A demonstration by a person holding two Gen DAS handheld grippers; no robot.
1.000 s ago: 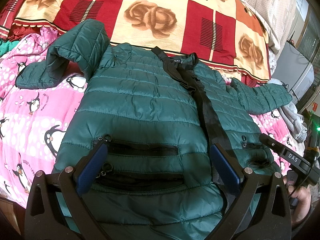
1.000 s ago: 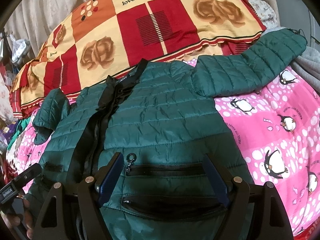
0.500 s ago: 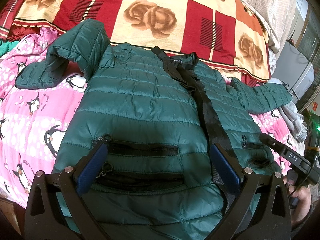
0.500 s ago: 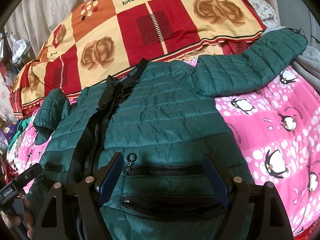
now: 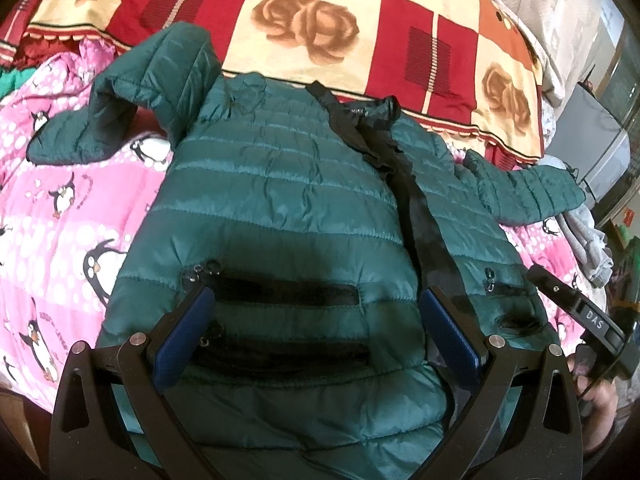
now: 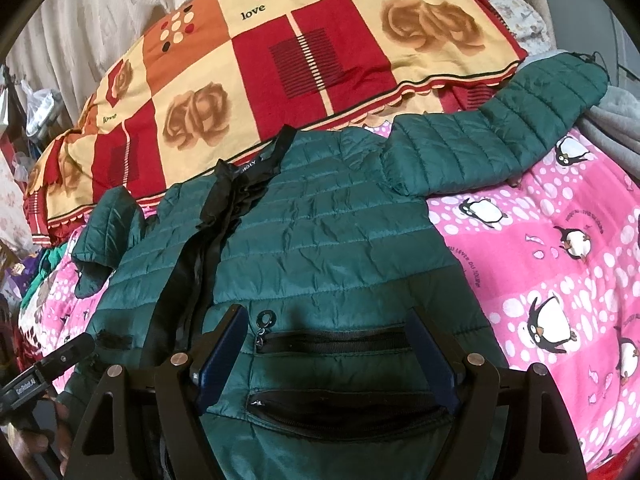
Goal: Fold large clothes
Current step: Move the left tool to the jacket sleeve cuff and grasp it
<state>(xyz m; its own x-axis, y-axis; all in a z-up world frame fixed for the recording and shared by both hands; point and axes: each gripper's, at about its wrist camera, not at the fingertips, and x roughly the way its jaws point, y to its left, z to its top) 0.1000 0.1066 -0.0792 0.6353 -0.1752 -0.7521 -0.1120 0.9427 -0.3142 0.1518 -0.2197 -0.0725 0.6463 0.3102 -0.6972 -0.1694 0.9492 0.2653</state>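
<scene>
A dark green quilted jacket (image 5: 280,200) lies front-up and spread flat on a bed, its black-lined front opening (image 5: 416,208) running down the middle from the collar (image 6: 256,168). One sleeve (image 5: 132,108) is bent back on itself at the elbow on the left side; the other sleeve (image 6: 500,132) stretches straight out to the right, its cuff reaching a grey garment (image 6: 616,120). Two zipped pockets (image 5: 280,292) sit one above the other on each front panel near the hem.

The left claw (image 5: 316,332) has its blue-padded fingers (image 5: 184,340) spread wide apart over the left pockets, gripping nothing; whether the pads rest on the fabric is hard to tell. The right claw (image 6: 324,356) is likewise spread wide over the right pockets (image 6: 332,340), holding nothing.

Beneath the jacket is a pink penguin-print cover (image 6: 560,260). Just beyond the collar lies a red, orange and cream blanket (image 5: 360,20) with roses and the word "love".
</scene>
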